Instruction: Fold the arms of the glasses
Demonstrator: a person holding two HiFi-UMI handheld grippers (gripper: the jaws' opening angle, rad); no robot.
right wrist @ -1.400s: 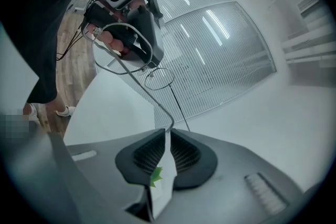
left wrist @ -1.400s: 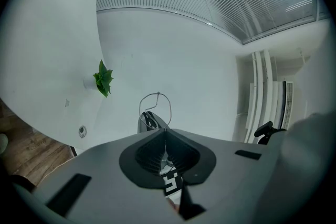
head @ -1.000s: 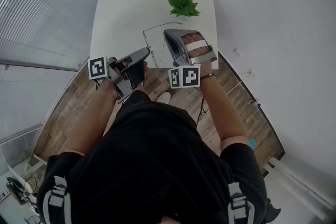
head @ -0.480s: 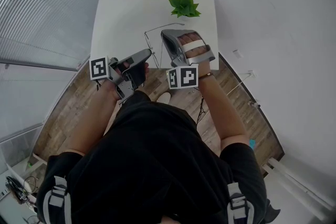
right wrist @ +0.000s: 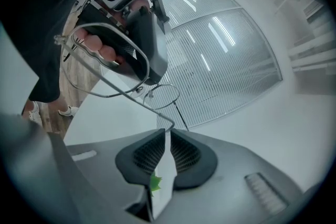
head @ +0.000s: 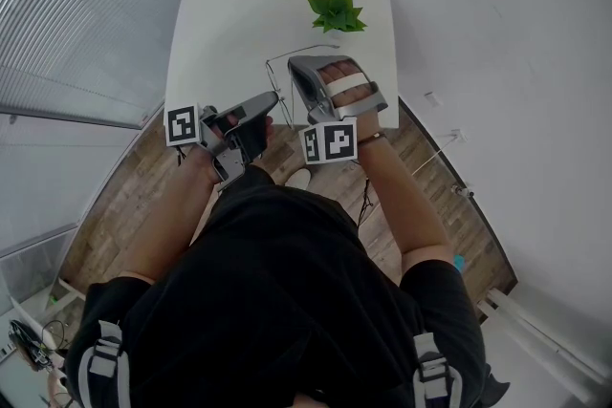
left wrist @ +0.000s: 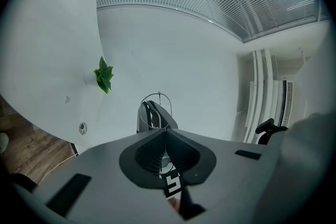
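Above the white bench the glasses are held, frame pinched by the left claw, one arm pinched at its tip by the right claw. The first fold appears to be in hand; that arm must next be swung inward.

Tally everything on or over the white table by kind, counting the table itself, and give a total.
glasses: 1
tongs: 2 (left tongs, right tongs)
plant: 1
table: 1
Total: 5
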